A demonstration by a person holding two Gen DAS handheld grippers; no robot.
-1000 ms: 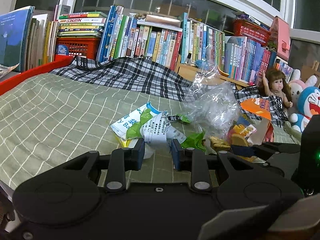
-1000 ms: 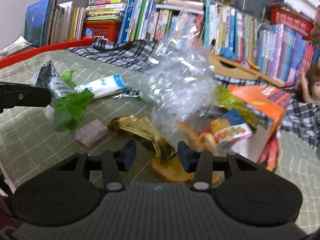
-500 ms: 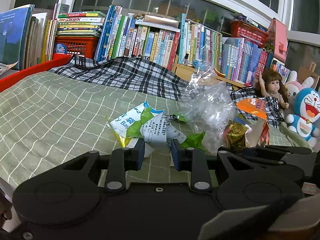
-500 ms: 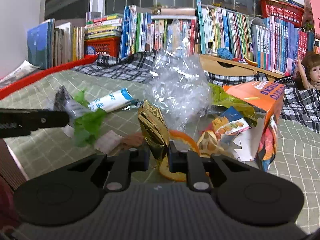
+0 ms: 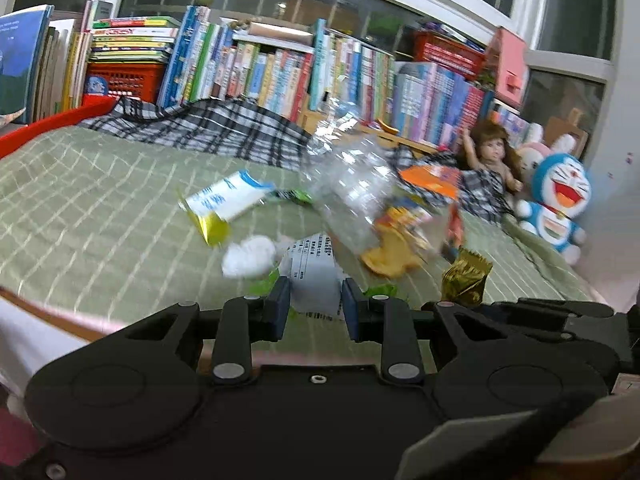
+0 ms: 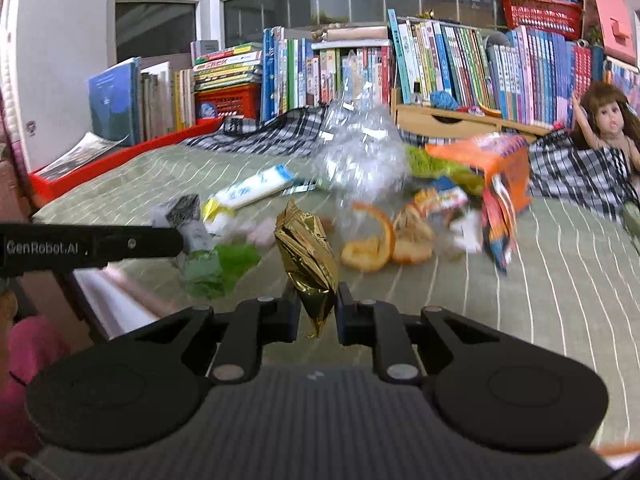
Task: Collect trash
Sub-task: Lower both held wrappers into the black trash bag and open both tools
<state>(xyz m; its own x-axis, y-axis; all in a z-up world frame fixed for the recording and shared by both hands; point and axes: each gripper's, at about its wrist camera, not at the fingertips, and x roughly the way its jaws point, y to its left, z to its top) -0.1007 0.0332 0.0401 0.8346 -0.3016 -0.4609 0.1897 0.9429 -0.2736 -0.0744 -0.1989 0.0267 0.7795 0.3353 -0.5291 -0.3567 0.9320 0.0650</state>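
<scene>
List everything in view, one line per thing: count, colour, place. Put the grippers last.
gold wrapper: one, gold foil, clamped in the right gripper.
printed paper: one, white, clamped in the left gripper, green scraps beside it.
clear plastic bag: one, transparent, middle of the bed.
milk pouch: one, white, blue and yellow, left of the bag.
white wad: one, white, near the pouch.
orange peel: several pieces, orange, in front of the bag.
orange box: one, orange, right of the bag.
bedspread: one, green with a white grid.
checked cloth: one, black and white, far edge of the bed.
books: many, mixed colours, along the window.
doll: one, brown hair, right.
blue plush: one, blue and white, far right.
left gripper: black, shut on the paper.
right gripper: black, shut on the wrapper.
</scene>
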